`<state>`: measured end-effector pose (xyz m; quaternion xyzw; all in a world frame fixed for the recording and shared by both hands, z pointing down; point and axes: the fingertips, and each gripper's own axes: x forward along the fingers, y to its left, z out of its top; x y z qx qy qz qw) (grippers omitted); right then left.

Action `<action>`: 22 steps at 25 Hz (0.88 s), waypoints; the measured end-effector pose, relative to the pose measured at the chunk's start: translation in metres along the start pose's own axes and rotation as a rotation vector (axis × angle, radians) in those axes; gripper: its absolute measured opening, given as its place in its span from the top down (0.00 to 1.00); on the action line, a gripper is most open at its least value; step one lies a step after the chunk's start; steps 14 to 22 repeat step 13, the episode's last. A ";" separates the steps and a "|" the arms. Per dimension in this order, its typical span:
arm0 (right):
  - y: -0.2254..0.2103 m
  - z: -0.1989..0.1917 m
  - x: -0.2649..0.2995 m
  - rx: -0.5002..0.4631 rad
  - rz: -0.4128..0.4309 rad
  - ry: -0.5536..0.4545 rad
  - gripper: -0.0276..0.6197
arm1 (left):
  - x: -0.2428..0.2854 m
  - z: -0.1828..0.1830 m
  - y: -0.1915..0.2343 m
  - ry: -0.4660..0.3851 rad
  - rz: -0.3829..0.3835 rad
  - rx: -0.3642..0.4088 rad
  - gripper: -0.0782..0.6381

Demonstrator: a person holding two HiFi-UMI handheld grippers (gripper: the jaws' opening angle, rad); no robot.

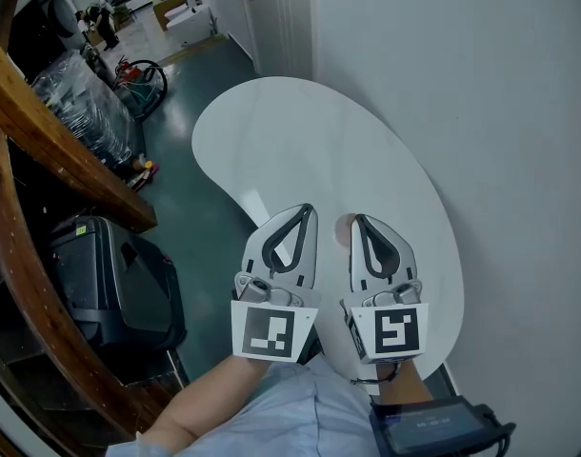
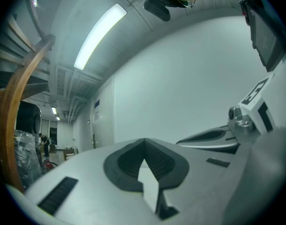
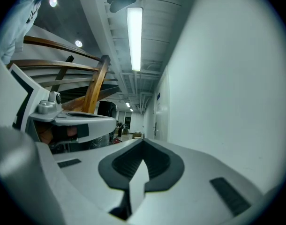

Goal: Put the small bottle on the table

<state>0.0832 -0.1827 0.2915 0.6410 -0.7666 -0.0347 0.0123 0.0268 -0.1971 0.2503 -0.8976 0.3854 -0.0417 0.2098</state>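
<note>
No small bottle shows in any view. Both grippers hover side by side over the near end of a white kidney-shaped table (image 1: 300, 141), pointing away from me. The left gripper (image 1: 308, 208) has its jaws meeting at the tips with nothing between them, as its own view confirms (image 2: 144, 140). The right gripper (image 1: 356, 219) is likewise shut and empty (image 3: 143, 142). Each gripper appears at the edge of the other's view: the right gripper (image 2: 218, 137) beside the left, the left gripper (image 3: 72, 121) beside the right.
A pale wall (image 1: 500, 112) runs close along the table's right side. A curved wooden stair rail (image 1: 43, 131) and a black case (image 1: 114, 279) on the dark floor stand at the left. Wrapped goods (image 1: 81, 103) and a door (image 1: 271, 17) lie farther back.
</note>
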 end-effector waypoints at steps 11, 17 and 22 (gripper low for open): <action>-0.002 0.003 0.006 0.001 -0.006 -0.001 0.96 | 0.003 -0.001 0.006 0.008 0.001 -0.005 0.89; -0.002 0.003 0.007 0.000 -0.005 0.001 0.96 | 0.004 -0.001 0.005 0.007 0.000 -0.004 0.89; -0.002 0.003 0.007 0.000 -0.005 0.001 0.96 | 0.004 -0.001 0.005 0.007 0.000 -0.004 0.89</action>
